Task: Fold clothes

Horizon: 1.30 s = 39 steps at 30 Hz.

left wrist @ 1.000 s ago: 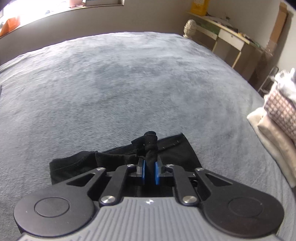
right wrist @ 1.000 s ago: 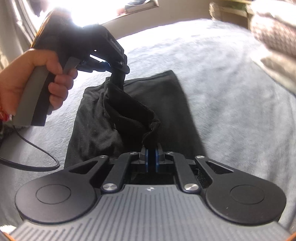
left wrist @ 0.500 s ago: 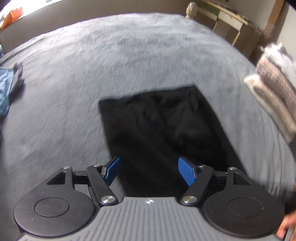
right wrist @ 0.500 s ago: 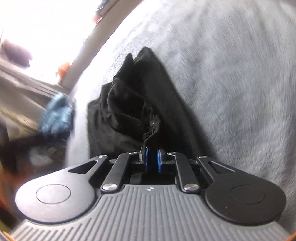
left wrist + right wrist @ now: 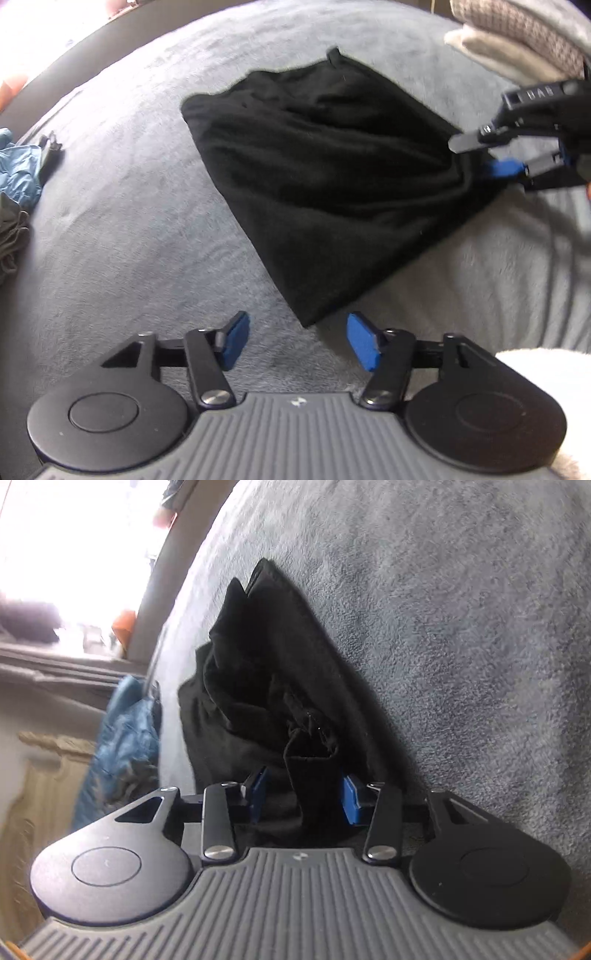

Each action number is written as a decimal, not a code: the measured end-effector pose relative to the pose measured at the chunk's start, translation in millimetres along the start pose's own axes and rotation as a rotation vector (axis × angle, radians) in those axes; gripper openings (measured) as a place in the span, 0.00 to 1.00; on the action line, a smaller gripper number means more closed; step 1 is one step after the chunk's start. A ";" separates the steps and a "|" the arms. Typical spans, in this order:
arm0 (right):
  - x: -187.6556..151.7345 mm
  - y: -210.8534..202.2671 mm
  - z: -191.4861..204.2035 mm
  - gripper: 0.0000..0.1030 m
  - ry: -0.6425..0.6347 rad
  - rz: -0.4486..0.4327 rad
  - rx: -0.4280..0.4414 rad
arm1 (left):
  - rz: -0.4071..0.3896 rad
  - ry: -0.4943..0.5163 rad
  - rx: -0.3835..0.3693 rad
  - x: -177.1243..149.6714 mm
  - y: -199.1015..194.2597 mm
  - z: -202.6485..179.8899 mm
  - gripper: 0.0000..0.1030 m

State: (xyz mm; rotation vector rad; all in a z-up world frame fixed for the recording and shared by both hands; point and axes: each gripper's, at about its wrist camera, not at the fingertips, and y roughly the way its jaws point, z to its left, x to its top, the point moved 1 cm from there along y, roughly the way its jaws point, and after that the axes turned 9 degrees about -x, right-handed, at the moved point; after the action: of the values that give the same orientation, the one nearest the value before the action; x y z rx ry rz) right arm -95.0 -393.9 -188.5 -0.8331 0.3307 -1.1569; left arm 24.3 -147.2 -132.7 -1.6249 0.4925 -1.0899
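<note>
Black soft folded garment (image 5: 325, 177) on plush grey blanket (image 5: 122, 236).

black garment (image 5: 325, 177), folded, rumpled, on bed

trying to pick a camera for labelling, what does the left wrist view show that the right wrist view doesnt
Only the left wrist view shows the left gripper, open with nothing between its pads, the black garment's whole outline, and the stack of folded clothes.

Only the right wrist view shows the bright window and a garment fold standing between the right gripper's just-opened pads.

Both show the garment, grey blanket, blue cloth and right gripper.
</note>
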 end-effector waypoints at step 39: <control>-10.3 -30.7 -13.4 0.01 -0.111 -0.186 -0.094 | -0.075 0.119 -0.022 -3.7 4.2 -5.1 0.04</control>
State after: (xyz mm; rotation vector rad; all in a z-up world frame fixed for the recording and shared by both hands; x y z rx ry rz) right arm -128.0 -394.8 -177.0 -1.0231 0.2201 -1.2693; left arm 19.0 -148.6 -138.0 -1.6145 0.5261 -1.2467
